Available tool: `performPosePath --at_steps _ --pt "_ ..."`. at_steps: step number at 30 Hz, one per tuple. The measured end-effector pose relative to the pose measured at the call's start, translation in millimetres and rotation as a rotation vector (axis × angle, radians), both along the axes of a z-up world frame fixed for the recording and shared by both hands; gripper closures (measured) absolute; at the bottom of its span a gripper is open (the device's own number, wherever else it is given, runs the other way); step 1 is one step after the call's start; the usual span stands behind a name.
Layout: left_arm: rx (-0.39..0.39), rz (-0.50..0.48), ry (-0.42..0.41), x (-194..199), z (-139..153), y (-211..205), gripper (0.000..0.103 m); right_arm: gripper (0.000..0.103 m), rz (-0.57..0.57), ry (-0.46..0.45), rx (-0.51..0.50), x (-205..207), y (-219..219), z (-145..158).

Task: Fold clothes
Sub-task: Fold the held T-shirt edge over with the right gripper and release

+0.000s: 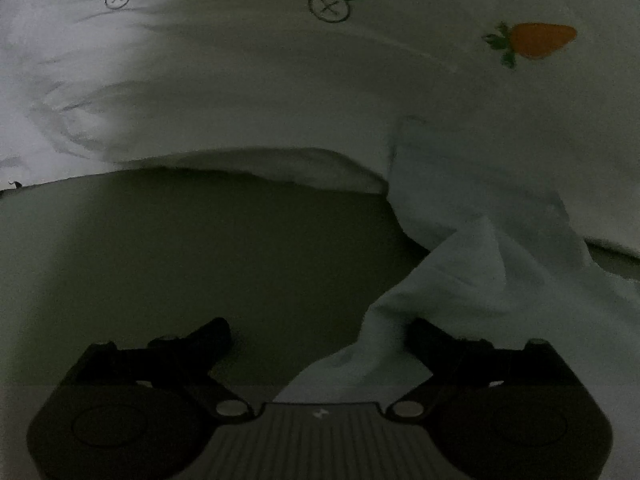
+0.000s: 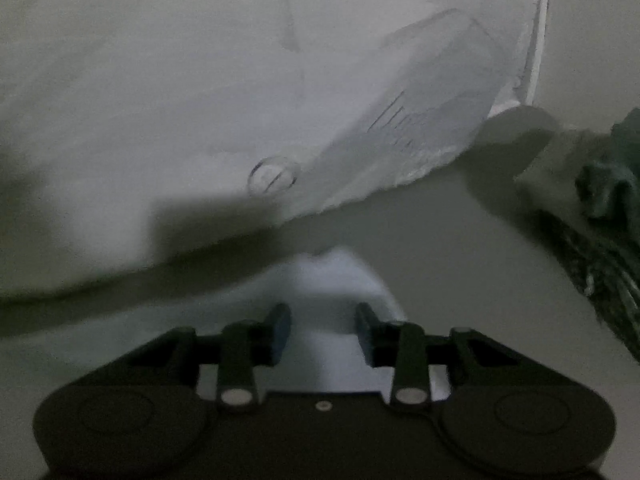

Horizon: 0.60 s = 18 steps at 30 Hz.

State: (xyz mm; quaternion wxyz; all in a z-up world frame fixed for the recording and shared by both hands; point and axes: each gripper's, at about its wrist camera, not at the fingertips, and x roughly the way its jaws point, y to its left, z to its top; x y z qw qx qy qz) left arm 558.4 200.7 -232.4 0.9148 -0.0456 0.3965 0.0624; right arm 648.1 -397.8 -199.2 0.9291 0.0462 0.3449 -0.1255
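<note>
Dim grey tabletop (image 1: 200, 260) carries a white cotton garment with an orange carrot print (image 1: 280, 100) from 9 to 3 o'clock; the left gripper (image 1: 320, 336) stands wide open, a fold beside its right finger.

Right view: the right gripper (image 2: 323, 328) pinches white cloth; a dark crumpled cloth (image 2: 604, 184) lies at 3 o'clock.

Place: a dim indoor spot for sorting laundry, I'd say; which room I cannot tell.
Surface: a plain pale tabletop (image 1: 160, 264) under my claws.
Laundry: a white garment (image 1: 280, 92) with a printed carrot (image 1: 540, 40) spread across it.
More laundry: a dark crumpled cloth (image 2: 600, 184) at my right.
</note>
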Motion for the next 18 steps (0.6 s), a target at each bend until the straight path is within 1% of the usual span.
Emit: performPosePath --at_steps 1,2,3,4,5,6,7,8,9,11,12,14,16,18 --pt "-0.007 0.028 0.0 -0.1 1.5 5.8 0.005 0.065 0.0 0.011 -0.044 9.2 -1.9 0.0" --pt "-0.011 0.081 0.002 1.2 3.7 13.3 0.005 0.065 0.0 0.022 -0.088 18.3 -3.7 0.1" --pt "-0.015 0.134 0.003 2.5 6.0 20.9 0.006 0.065 0.003 0.034 -0.095 25.8 -7.1 1.1" --pt "-0.015 0.192 0.003 4.2 7.6 29.1 0.01 0.065 0.001 0.05 -0.098 30.4 -6.9 3.4" --pt "-0.003 0.255 0.005 7.1 7.7 38.3 0.01 0.065 -0.001 0.067 -0.101 34.9 -6.6 5.8" --pt "0.006 0.292 0.017 10.6 7.6 44.7 0.01 0.065 -0.001 0.057 -0.125 31.2 1.6 14.3" --pt "-0.001 0.296 0.018 13.2 8.4 49.6 0.01 0.065 0.0 0.047 -0.148 27.5 9.9 22.8" --pt "-0.012 0.294 0.02 15.5 9.5 53.8 0.01 0.065 0.02 0.015 -0.157 22.9 20.4 30.4" --pt "-0.035 0.273 0.021 16.2 11.9 56.1 0.01 0.065 0.054 -0.017 -0.138 17.5 33.9 38.8" --pt "-0.076 0.21 0.021 14.5 18.5 54.6 0.009 0.064 0.133 -0.064 -0.06 12.0 59.6 50.1" --pt "-0.063 0.178 0.038 15.1 22.3 48.3 0.009 0.063 0.203 -0.075 -0.005 13.0 76.0 53.2" --pt "-0.001 0.12 0.083 17.7 28.1 30.3 0.009 0.059 0.333 -0.068 0.113 24.0 108.7 54.2" --pt "0.046 0.07 0.122 20.1 33.5 12.6 0.009 0.049 0.459 -0.043 0.286 43.6 141.3 50.8" --pt "0.077 0.029 0.138 20.2 36.5 -1.2 0.009 0.049 0.53 -0.008 0.4 64.7 171.1 45.6"
